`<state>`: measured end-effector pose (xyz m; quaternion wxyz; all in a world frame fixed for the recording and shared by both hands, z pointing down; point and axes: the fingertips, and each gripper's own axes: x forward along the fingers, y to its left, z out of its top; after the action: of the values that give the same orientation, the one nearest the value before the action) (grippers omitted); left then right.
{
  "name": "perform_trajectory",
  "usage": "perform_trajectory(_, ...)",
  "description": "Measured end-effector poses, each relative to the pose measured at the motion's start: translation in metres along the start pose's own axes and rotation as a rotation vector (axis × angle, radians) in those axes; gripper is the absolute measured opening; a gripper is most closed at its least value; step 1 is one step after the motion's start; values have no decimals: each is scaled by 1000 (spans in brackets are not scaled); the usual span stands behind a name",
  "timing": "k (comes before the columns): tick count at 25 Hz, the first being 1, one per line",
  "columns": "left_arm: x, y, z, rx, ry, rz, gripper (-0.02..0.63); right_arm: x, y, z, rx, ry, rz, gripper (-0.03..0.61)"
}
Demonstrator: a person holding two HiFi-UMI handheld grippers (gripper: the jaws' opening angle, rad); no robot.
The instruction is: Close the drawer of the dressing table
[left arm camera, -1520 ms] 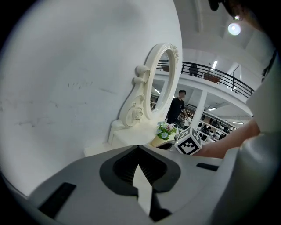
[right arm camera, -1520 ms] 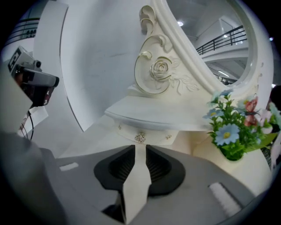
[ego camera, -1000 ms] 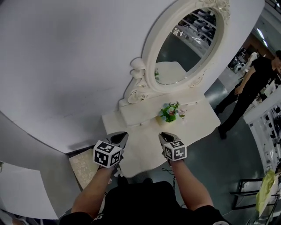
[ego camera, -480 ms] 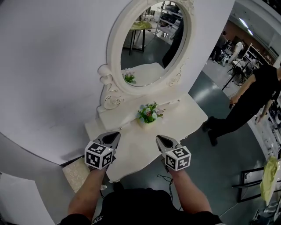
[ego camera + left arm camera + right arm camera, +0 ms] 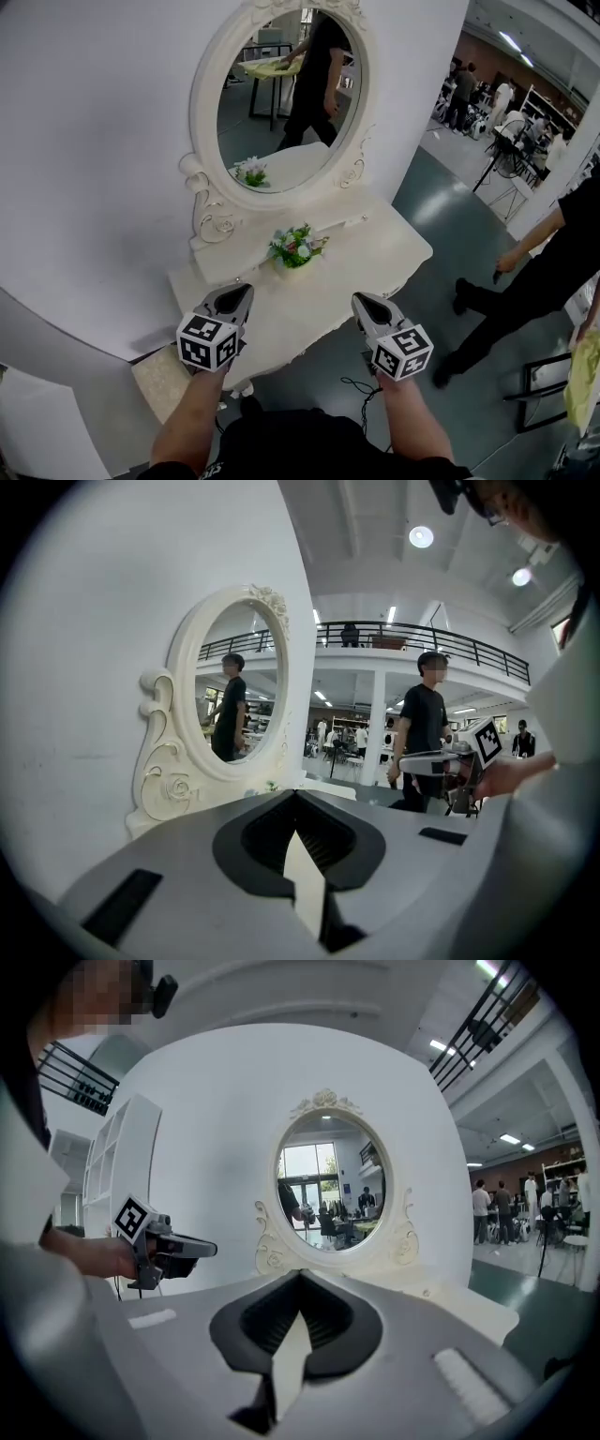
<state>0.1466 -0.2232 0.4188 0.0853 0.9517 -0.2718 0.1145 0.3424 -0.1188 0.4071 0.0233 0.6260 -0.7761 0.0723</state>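
The only print that can be made out is the black-and-white square marker on each tool's cube. The left tool (image 5: 247, 289) and the right tool (image 5: 357, 297) are both clenched on nothing and are held over the near edge of the dressing table (image 5: 328, 281), which is set against the white wall (image 5: 94, 141). Its drawer is hidden beneath the tabletop's edge. A person (image 5: 548, 272) at the right is cut off by the frame.

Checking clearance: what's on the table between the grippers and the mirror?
Only a small pot of flowers, on the tabletop below the mirror. Head view shows it.
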Motion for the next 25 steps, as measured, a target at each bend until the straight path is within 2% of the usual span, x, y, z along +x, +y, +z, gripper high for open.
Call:
perform_trajectory(4, 0, -17, 12, 20, -26, 2, 5, -26, -8, 15, -43, -56, -9, 9)
perform_trajectory(9, -1, -27, 22, 9, -58, 25, 5, -47, -12, 23, -47, -80, -4, 9)
perform_trajectory(14, 6, -32, 17, 5, -52, 36, 5, -48, -17, 20, -50, -78, -18, 9)
perform_trajectory(25, 13, -41, 18, 27, -45, 7, 5, -40, -8, 25, -43, -94, 13, 9)
